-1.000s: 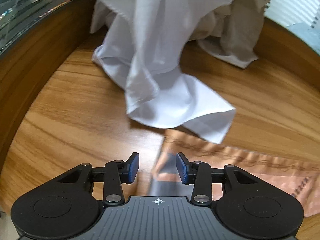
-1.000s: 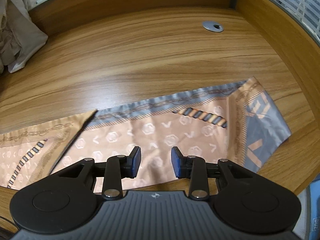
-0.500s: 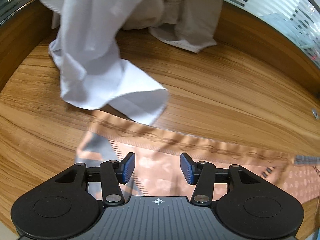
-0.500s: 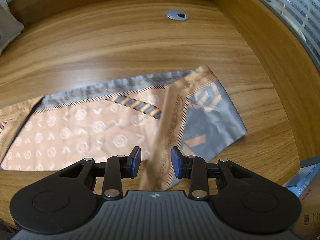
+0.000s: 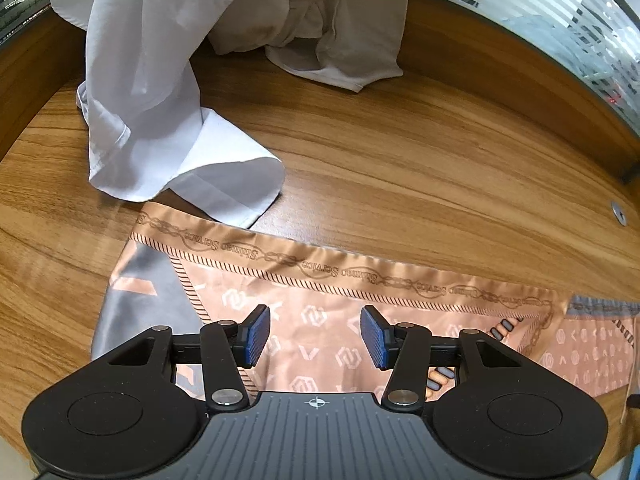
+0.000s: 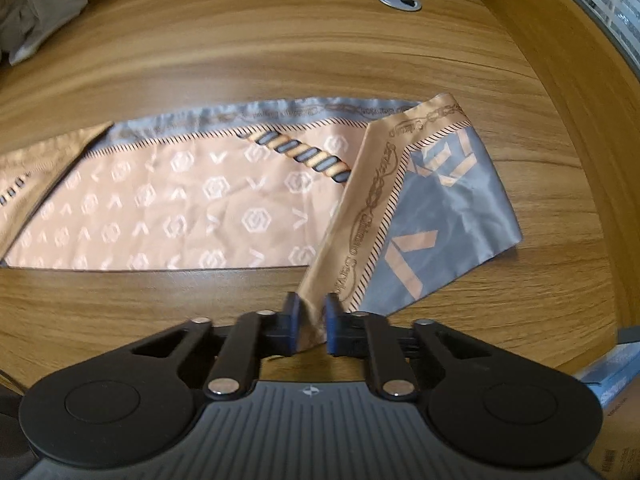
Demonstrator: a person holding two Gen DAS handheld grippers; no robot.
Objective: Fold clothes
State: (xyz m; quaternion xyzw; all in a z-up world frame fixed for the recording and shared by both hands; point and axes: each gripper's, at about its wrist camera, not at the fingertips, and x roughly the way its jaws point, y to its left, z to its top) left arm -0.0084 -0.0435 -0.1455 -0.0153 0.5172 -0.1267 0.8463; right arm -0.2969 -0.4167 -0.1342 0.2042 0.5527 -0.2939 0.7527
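Right wrist view: our right gripper (image 6: 311, 322) nearly closed, pinched scarf (image 6: 224, 200) corner; left gripper (image 5: 315, 336) gaped wide, empty. We judged: lift corner slowly, keep edge taut.

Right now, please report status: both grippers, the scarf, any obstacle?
Left hand-held gripper open above scarf. Right hand-held gripper shut on scarf corner. White garment overlaps scarf's far edge.
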